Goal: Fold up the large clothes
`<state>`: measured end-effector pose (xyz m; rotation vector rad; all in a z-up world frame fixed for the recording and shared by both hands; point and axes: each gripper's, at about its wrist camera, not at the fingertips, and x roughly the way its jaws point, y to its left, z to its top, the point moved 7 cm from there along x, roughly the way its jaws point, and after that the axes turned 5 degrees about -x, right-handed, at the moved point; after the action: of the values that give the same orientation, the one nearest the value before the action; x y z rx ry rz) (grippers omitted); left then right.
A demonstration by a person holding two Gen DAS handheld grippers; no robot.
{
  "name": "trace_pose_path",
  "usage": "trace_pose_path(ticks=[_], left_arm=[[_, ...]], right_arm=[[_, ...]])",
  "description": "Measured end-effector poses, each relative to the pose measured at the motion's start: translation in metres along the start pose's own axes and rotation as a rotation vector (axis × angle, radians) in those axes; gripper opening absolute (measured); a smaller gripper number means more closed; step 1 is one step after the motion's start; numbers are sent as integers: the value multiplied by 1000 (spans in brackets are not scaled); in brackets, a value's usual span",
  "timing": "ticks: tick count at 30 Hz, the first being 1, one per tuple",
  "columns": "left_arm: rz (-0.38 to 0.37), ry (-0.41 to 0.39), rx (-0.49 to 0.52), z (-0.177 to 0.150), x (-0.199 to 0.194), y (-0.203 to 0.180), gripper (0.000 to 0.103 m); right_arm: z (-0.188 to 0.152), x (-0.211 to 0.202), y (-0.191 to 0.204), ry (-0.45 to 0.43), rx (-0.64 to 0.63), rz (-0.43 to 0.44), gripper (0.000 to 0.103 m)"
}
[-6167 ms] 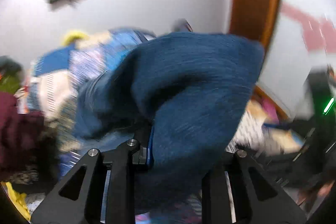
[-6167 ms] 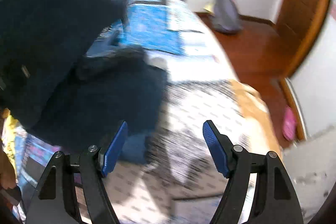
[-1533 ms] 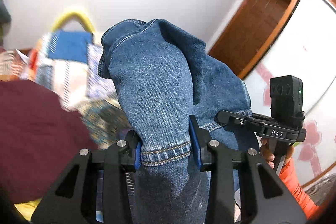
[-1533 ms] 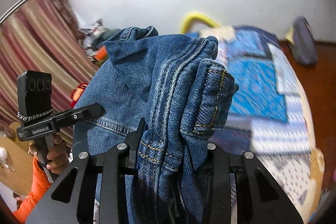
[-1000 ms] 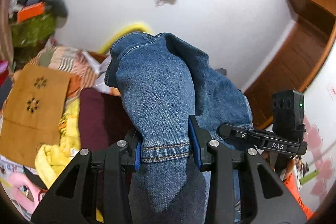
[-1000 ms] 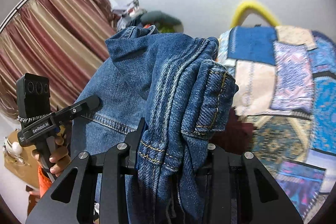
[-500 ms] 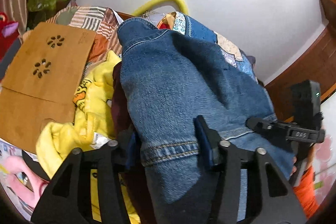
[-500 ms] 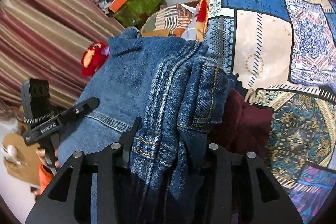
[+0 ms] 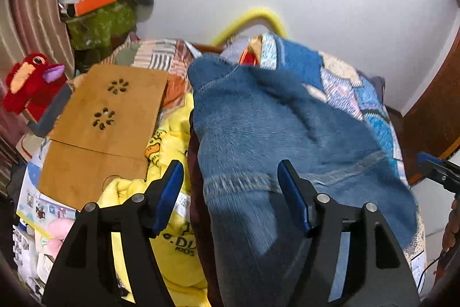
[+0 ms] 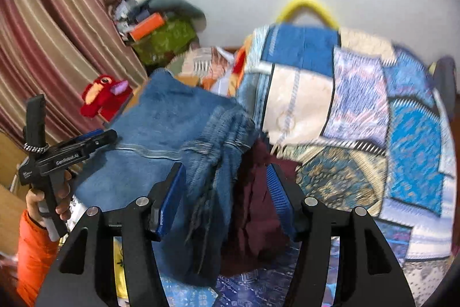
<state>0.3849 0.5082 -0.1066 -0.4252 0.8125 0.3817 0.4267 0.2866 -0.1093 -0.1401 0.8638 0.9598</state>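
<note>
As jaws open — jeans (image 9: 276, 134) lengthwise, hem twd cam.

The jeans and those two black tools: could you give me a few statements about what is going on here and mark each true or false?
1. The jeans lie on a pile of other clothes. True.
2. The left tool is clamped tight on the denim. False: its jaws are opening, and the blue pads stand clear of the cloth between them.
3. A maroon garment shows beside the jeans, in front of the right tool. True.
4. The red plush toy lies on top of the jeans. False: it sits off to the side, near the curtain.
5. A yellow garment lies next to the jeans. True.
</note>
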Motion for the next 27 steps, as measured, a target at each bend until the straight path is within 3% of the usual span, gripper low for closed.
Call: trace_pose_path(ticks=[8, 15, 20, 27], left_arm=[[-53, -229, 89, -17, -134, -49, 67], [-65, -484, 176, -63, -261, -99, 67], [-33, -646, 181, -103, -322, -116, 67], [-16, -770, 169, -152, -361, -125, 67]], right_arm=[[4, -86, 47, -238, -69, 12, 55], [-25, -177, 99, -483, -184, 4, 55], [-54, -220, 125, -602, -228, 0, 55], [-85, -239, 144, -679, -262, -40, 55]])
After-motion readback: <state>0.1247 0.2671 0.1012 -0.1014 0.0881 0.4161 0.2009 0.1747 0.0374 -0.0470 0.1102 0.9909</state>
